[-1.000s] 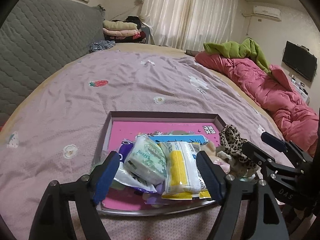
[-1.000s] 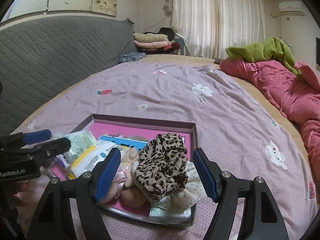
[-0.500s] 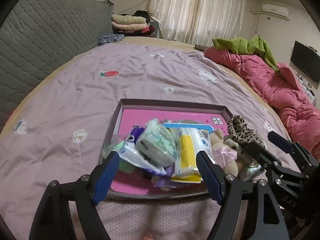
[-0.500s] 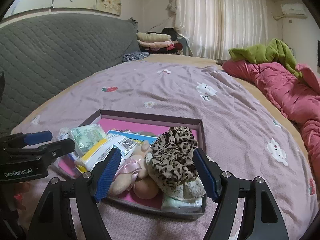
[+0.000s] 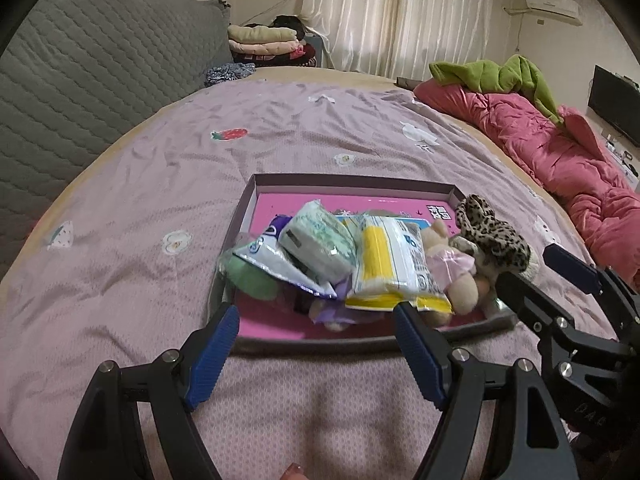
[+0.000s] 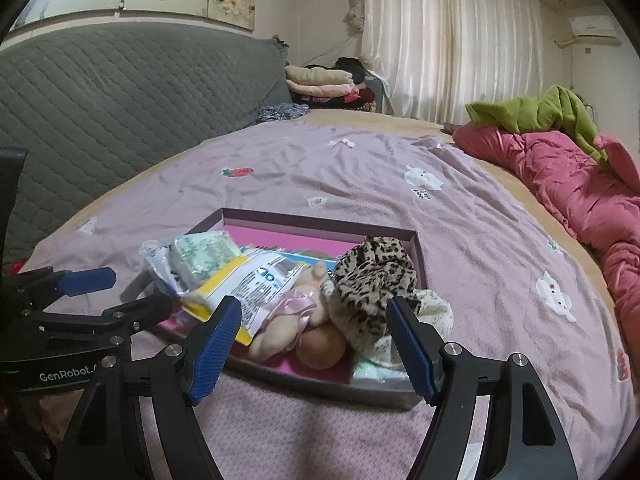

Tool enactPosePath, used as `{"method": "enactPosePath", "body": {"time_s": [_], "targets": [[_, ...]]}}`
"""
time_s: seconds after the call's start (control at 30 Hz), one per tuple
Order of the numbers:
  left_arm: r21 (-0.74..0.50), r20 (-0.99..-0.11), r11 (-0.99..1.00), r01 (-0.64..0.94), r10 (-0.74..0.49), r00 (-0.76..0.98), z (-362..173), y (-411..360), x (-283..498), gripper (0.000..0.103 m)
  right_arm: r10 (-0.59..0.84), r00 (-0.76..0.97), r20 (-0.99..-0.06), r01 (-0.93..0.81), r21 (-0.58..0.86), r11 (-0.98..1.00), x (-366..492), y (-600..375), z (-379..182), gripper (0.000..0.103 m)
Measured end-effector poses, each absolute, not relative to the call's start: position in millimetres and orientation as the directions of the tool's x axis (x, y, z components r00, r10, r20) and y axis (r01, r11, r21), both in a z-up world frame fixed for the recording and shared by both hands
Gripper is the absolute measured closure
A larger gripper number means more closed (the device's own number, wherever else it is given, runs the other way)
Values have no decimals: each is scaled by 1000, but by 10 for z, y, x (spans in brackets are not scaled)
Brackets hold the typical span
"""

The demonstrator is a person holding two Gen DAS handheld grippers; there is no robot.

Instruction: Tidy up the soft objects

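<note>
A shallow box [image 5: 352,180] [image 6: 320,220] with a pink floor lies on the purple bedspread. Soft things are piled in it: a green-white tissue pack [image 5: 318,240] [image 6: 204,254], a yellow-white pack [image 5: 390,268] [image 6: 248,280], a small plush doll in a pink dress [image 5: 452,268] [image 6: 296,316] and a leopard-print scrunchie [image 5: 492,236] [image 6: 376,276]. My left gripper [image 5: 316,356] hangs open just in front of the box's near wall, holding nothing. My right gripper [image 6: 312,344] is open too, in front of the doll and scrunchie, with nothing between its pads.
A grey quilted headboard [image 5: 80,72] runs along the left. A pink quilt [image 5: 560,160] with a green garment [image 5: 500,76] on it lies at the right edge of the bed. Folded clothes [image 5: 264,40] are stacked at the far end by the curtains.
Both grippers have drawn back from the box toward the near edge of the bed, so the pile now lies ahead of the fingertips. Jaws stayed open; the objects did not move.
</note>
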State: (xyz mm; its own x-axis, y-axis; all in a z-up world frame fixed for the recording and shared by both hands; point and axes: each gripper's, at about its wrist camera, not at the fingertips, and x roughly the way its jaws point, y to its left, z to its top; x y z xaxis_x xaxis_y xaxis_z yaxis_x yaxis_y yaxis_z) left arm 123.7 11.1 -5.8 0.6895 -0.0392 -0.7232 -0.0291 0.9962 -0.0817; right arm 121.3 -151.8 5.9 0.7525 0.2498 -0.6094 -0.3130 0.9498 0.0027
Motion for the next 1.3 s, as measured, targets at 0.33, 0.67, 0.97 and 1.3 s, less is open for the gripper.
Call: {"method": "enactPosePath", "body": {"time_s": [0.33, 0.67, 0.97, 1.3], "targets": [[-102, -729, 994, -34, -51, 683, -40, 123, 1016, 25, 249, 749, -614, -309, 8, 951, 920, -1501, 68, 27], [-93, -745, 995, -24, -53, 665, -60, 72, 770, 25, 228, 721, -655, -262, 47, 964, 661, -1554, 17, 27], [-74, -754, 997, -2, -55, 655, -83, -1, 600, 25, 209, 725, -657, -242, 41, 969, 468, -1586, 70, 27], [-63, -787, 998, 6, -53, 614, -192, -12, 386, 25, 193, 706, -681, -191, 79, 978, 226, -1685, 52, 27]]}}
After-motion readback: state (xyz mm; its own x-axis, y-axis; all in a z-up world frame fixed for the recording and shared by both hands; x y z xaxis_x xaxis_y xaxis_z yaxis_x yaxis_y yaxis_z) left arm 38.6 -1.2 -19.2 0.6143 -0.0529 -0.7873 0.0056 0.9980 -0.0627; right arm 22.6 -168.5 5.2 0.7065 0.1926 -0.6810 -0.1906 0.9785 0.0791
